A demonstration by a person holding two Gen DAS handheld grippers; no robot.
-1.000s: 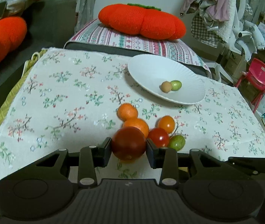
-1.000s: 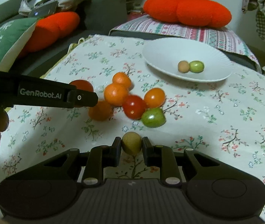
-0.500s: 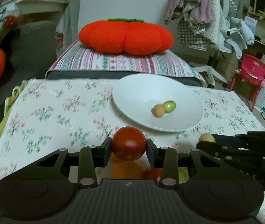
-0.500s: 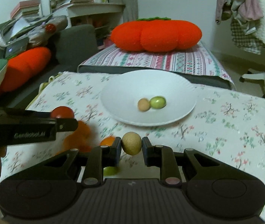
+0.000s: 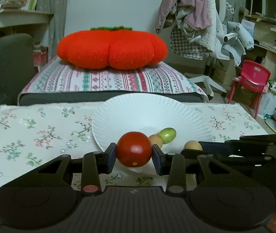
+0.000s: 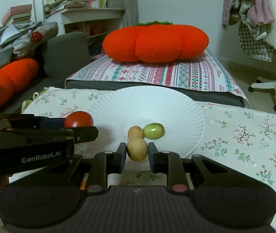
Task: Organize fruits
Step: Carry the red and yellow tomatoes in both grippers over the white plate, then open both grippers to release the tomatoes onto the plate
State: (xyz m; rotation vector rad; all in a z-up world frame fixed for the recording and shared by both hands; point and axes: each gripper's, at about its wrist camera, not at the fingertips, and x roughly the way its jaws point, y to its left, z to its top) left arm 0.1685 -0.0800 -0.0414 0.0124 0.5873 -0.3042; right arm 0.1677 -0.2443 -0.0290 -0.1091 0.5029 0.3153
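Observation:
My left gripper (image 5: 134, 152) is shut on a red tomato (image 5: 133, 149) and holds it over the near rim of the white paper plate (image 5: 118, 114). My right gripper (image 6: 137, 149) is shut on a tan round fruit (image 6: 137, 149), also over the plate's (image 6: 176, 108) near rim. On the plate lie a small brown fruit (image 6: 135, 132) and a green fruit (image 6: 154, 131), touching each other. The left gripper with the tomato (image 6: 78, 119) shows at the left of the right wrist view. The right gripper's tan fruit (image 5: 192, 145) shows at the right of the left wrist view.
The plate stands on a floral tablecloth (image 5: 31, 128). Behind the table is a striped cushion (image 5: 108, 79) with an orange pumpkin pillow (image 5: 111, 47) on it. A red child's chair (image 5: 252, 79) and a swivel chair with clothes (image 5: 196, 19) stand to the right.
Both grippers have moved forward from the fruit pile to the plate, each still holding its fruit. The pile of loose fruits has dropped out of view.

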